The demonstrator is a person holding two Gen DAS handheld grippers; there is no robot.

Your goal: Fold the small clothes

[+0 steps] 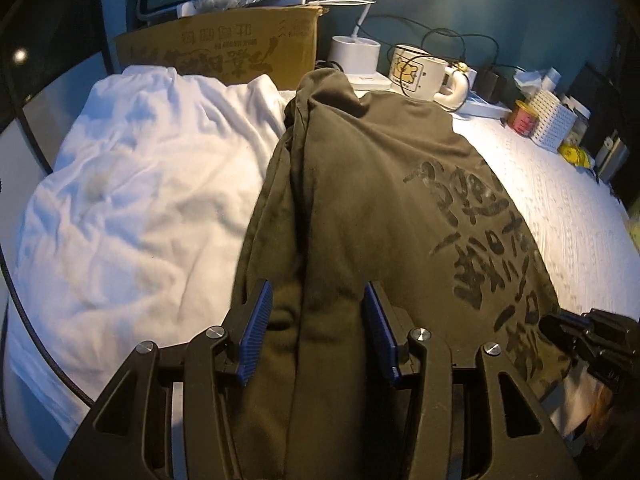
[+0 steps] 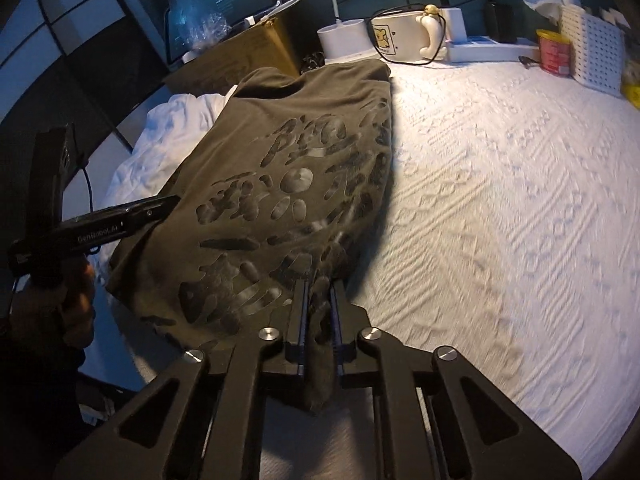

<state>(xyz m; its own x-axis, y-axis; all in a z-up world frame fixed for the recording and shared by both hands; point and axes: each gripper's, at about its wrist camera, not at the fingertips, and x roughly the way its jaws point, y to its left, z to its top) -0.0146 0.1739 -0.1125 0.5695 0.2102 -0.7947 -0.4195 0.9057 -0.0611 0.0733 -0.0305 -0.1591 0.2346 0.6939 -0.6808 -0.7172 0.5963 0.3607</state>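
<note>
On my left wrist view, the left gripper [image 1: 318,330] stands with its ribbed blue fingers [image 1: 256,332] about half apart, a thick fold of the dark olive T-shirt [image 1: 360,200] filling the gap between them; I cannot tell whether the pads press it. The shirt is soft matte knit with a cracked black print, running ahead of the fingers. Left of the fingers lies a crumpled white garment [image 1: 140,200], and far ahead a brown cardboard box [image 1: 224,46] holds crinkled clear plastic. Ahead and right stands a glossy white mug [image 1: 420,74]. On my right wrist view, the right gripper [image 2: 320,312] has its fingers drawn narrow, pinching the shirt's near hem, a strip of cloth hanging between them. The shirt spreads ahead and left of the fingers over the surface [image 2: 500,200], covered in white cloth with a raised woven pattern. Far ahead and right, a perforated white basket [image 2: 596,52] stands beside a small red tin [image 2: 554,54].
</note>
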